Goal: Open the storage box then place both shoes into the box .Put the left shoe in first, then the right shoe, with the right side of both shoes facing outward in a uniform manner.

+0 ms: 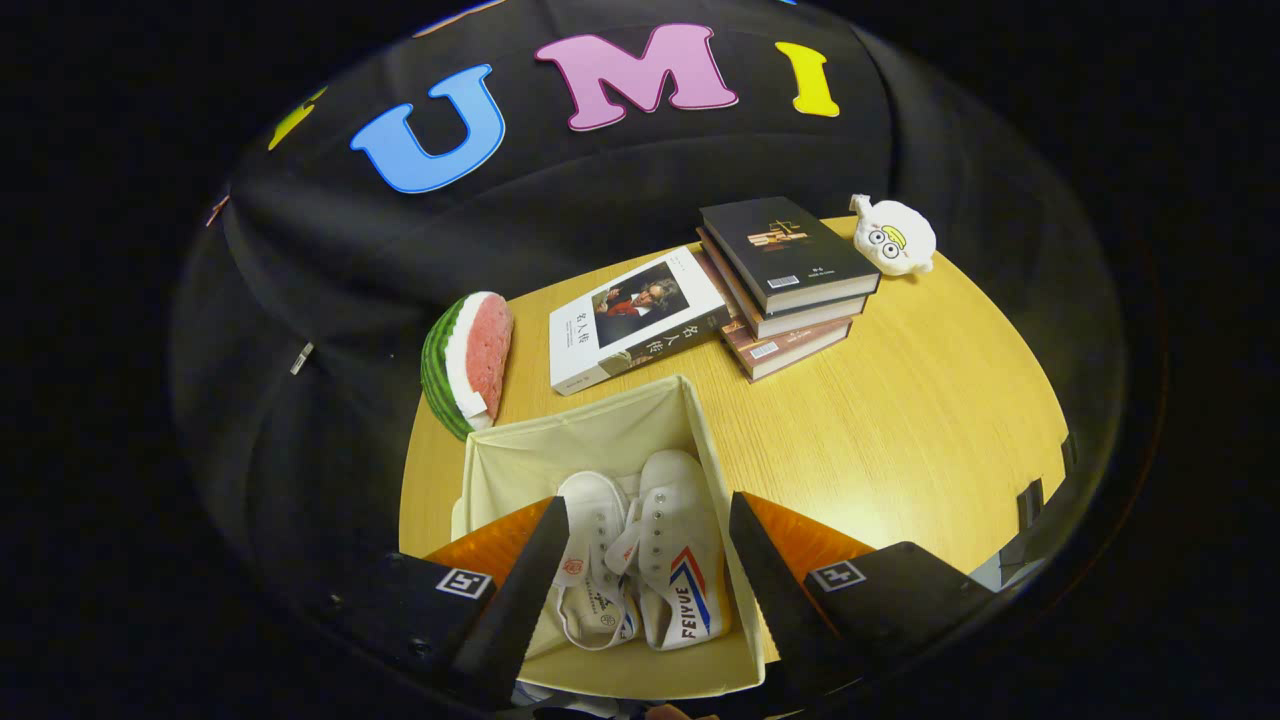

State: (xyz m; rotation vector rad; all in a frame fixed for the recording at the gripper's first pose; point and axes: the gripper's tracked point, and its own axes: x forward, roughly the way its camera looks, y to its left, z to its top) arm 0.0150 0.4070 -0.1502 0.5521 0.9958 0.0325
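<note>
Gripper [645, 560] wide open, empty, above shoes [645, 565]

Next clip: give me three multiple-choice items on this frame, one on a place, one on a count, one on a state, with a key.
1. Where are the shoes?
A. On the book stack
B. Inside the box
C. Beside the plush toy

2. How many books are in the stack?
A. One
B. Three
C. Six

3. How does the gripper stand?
A. Open, holding nothing
B. Shut on a shoe
C. Shut on the watermelon slice

Key: 1 B, both white shoes lie side by side in the open fabric box, seen between the fingers. 2 B, three books are piled near the plush toy, with a fourth book lying apart beside them. 3 A, the fingers are spread wide above the box and touch neither shoe.
</note>
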